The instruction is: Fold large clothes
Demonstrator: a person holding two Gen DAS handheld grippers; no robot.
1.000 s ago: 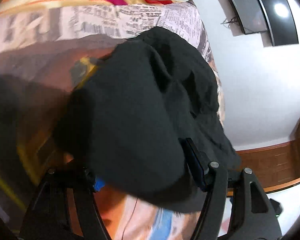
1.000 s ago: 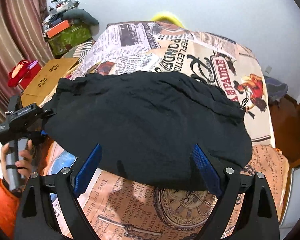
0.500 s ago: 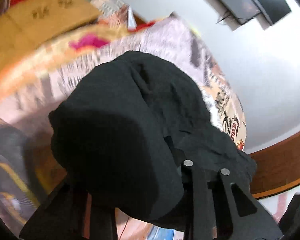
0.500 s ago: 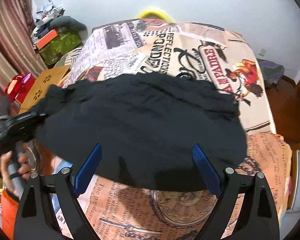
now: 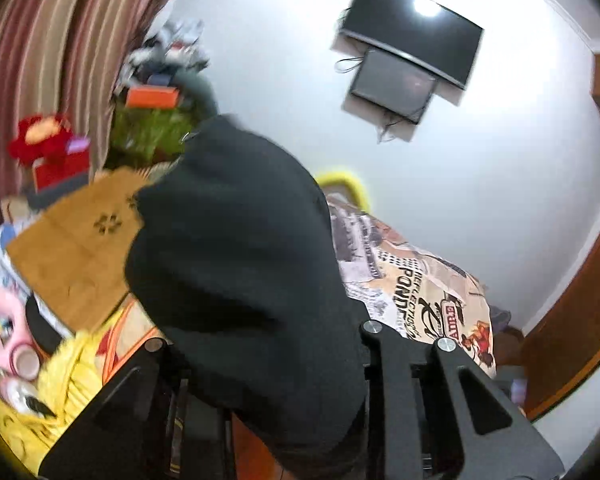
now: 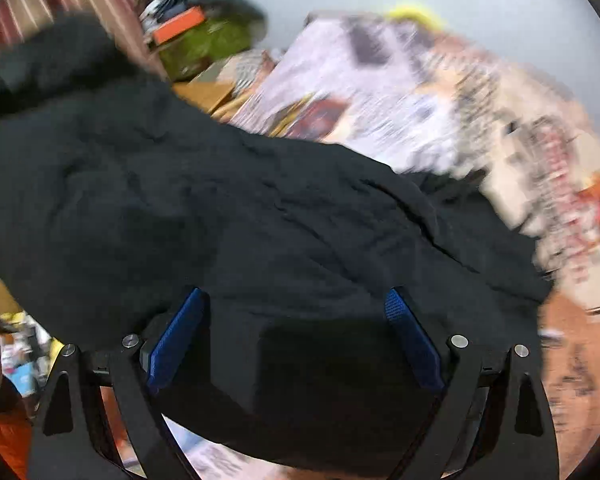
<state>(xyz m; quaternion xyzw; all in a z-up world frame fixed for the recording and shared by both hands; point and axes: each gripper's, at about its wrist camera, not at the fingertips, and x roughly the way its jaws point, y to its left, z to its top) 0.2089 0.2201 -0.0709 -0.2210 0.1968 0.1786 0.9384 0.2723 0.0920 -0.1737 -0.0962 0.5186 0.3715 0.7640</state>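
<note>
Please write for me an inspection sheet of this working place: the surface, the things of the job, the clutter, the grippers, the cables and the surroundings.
Surface: bed cover with newspaper print.
Job's things: black garment, bunched and lifted at its left end.
Clutter: cardboard box; green box; red item; yellow fabric.
Grippers: left gripper covered by the garment, state unclear; right gripper open, blue pads apart, cloth between them.
Cables: wires under the wall screens.
Surroundings: white wall, striped curtain, wooden furniture.

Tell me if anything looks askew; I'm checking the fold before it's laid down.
The black garment is bunched unevenly: heaped over the left hand-held gripper, wrinkled across the printed bedspread. The right hand-held gripper is open.
</note>
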